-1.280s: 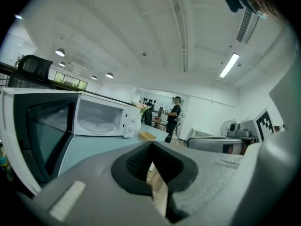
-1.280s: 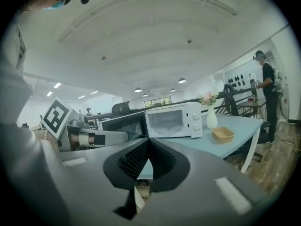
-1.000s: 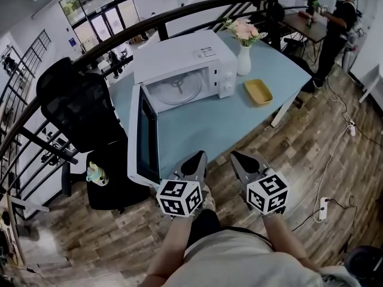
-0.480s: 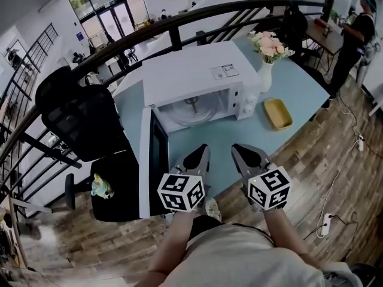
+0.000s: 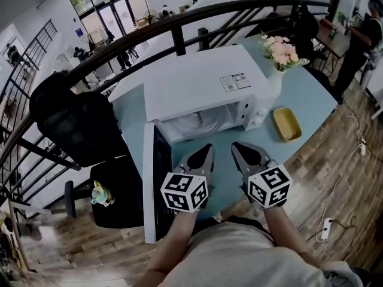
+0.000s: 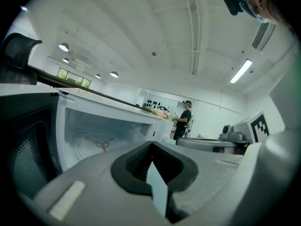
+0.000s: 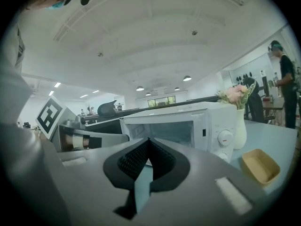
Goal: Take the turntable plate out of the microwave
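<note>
A white microwave (image 5: 197,82) stands on a light blue table (image 5: 311,94) with its door (image 5: 149,178) swung wide open to the left. The clear glass turntable plate (image 5: 194,125) lies flat inside the cavity; in the left gripper view the turntable plate (image 6: 96,147) shows with its hub beneath. My left gripper (image 5: 205,150) and right gripper (image 5: 238,148) hover side by side over the table's near edge, just short of the opening. Both point at the cavity with jaws closed together and nothing between them, as the left gripper (image 6: 151,144) and right gripper (image 7: 148,140) show close up.
A white vase of pink flowers (image 5: 280,55) stands right of the microwave, and a yellow dish (image 5: 287,124) lies near the table's right edge. A black office chair (image 5: 72,121) and a dark railing (image 5: 179,23) are at the left. A person (image 5: 365,34) stands far right.
Both grippers have moved forward from above the wooden floor to over the table's near edge, close to the microwave opening. Their jaws stayed closed throughout.
</note>
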Demonstrator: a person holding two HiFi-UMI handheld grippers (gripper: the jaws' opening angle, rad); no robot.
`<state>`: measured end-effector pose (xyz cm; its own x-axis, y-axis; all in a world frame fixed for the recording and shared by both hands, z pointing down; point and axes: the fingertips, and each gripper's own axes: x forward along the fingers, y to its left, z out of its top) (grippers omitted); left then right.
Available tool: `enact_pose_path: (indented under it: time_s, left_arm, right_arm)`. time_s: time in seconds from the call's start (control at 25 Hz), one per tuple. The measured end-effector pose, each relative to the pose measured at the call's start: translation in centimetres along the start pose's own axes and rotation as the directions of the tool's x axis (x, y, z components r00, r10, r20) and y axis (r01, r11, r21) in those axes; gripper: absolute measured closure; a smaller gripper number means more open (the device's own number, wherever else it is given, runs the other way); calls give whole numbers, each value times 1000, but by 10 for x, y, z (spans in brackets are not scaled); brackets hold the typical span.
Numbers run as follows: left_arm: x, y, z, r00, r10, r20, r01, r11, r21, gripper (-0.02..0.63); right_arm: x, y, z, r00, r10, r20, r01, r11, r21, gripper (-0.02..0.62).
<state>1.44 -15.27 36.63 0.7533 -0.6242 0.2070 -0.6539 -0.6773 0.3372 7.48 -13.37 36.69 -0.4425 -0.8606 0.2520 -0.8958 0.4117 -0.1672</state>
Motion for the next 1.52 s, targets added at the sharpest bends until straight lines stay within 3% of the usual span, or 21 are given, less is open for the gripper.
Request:
enact_pose_path:
  time_s: [0.72,1.2,1.52]
  left_arm:
    - [-3,30,-20,993,111,-43,-113,992,-48,601]
    - [-6,55,-44,953,298,-54,-303,941,-151,599]
    - [-4,73,-58,936,346,-68,-352,921,-168,600]
  right_arm:
    - [40,5,-32,984,111,-143,-110,994,14,583]
    - [56,-16,-47,958,197,-211,-184,980,78,583]
    - [75,-31,-64,947,227,-225,-190,966,175,583]
